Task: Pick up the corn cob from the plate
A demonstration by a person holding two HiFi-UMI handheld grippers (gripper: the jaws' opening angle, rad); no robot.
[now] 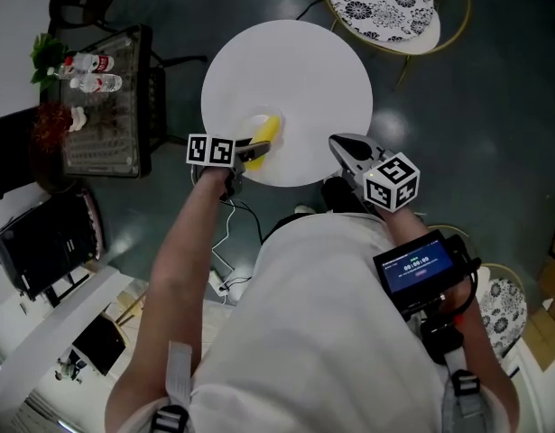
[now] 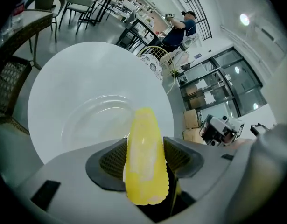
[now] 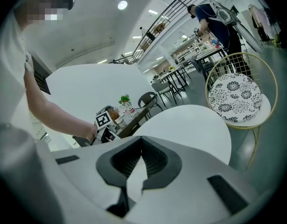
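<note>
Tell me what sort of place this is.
Probably a café-style seating area in a large indoor hall: a round white table, a cushioned wire chair beside it, and more tables and chairs farther back.

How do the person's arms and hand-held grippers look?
The left hand-held gripper and right hand-held gripper are grey with dark ribbed pads; each carries a white cube with black square markers. The person wears a white short-sleeved shirt and a black forearm screen device.
</note>
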